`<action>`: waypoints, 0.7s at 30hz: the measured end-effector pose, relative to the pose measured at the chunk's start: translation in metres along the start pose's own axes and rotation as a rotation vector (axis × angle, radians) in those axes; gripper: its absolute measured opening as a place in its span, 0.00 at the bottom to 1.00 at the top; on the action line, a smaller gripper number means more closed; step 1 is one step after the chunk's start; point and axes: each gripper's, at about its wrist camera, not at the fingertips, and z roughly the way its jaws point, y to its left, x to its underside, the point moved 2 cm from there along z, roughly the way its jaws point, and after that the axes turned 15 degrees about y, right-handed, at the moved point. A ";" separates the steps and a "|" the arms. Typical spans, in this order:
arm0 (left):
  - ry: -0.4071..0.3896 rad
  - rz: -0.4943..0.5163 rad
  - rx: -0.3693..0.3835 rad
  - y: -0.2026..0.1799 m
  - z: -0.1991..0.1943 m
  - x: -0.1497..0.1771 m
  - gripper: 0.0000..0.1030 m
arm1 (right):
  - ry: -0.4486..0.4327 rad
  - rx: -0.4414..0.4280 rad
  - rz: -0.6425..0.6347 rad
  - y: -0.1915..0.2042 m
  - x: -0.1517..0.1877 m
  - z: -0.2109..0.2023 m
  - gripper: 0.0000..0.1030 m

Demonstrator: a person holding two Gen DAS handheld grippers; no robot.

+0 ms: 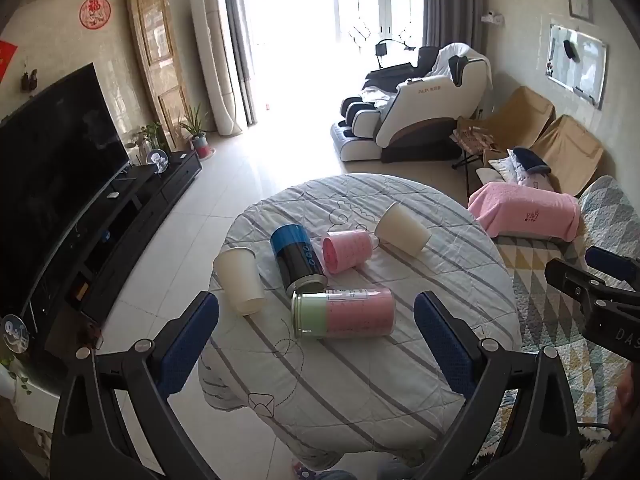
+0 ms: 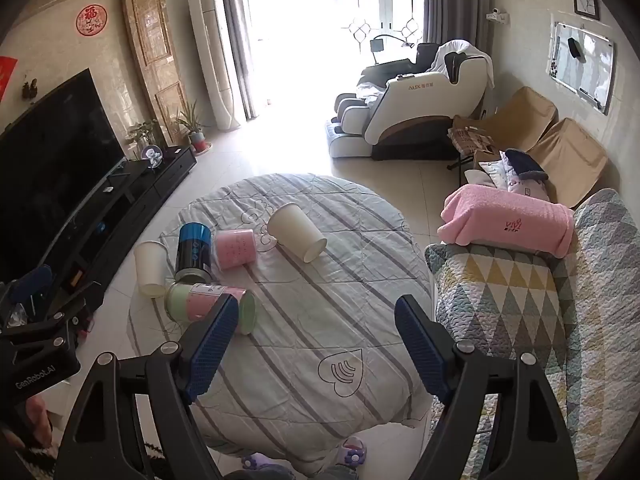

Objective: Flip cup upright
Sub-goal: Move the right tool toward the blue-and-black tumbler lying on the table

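Observation:
Several cups lie on their sides on a round table (image 1: 360, 380) with a striped grey cloth. A pink-and-green cup (image 1: 344, 313) lies nearest, just beyond my open left gripper (image 1: 316, 340). Behind it lie a blue-and-black cup (image 1: 297, 258), a small pink cup (image 1: 347, 250), a cream cup (image 1: 403, 230) and a white cup (image 1: 240, 280) at the left edge. In the right wrist view my right gripper (image 2: 316, 344) is open and empty above the table (image 2: 320, 280), with the pink-and-green cup (image 2: 208, 306) to its left and the cream cup (image 2: 296, 236) beyond.
A sofa with a patterned quilt (image 2: 520, 300) and a pink towel (image 2: 508, 220) stands right of the table. A TV and black cabinet (image 1: 60, 200) line the left wall. A massage chair (image 1: 420, 108) stands at the back. Tiled floor surrounds the table.

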 end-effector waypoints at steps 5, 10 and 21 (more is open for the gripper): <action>-0.008 0.005 0.000 -0.001 0.000 -0.002 0.97 | -0.012 0.019 -0.009 0.000 -0.001 0.001 0.79; -0.011 0.007 0.001 -0.002 0.001 -0.002 0.97 | -0.022 0.020 -0.008 0.000 -0.001 -0.002 0.79; 0.073 0.007 0.005 0.001 0.022 -0.005 0.97 | 0.044 0.001 -0.025 0.007 -0.006 0.019 0.79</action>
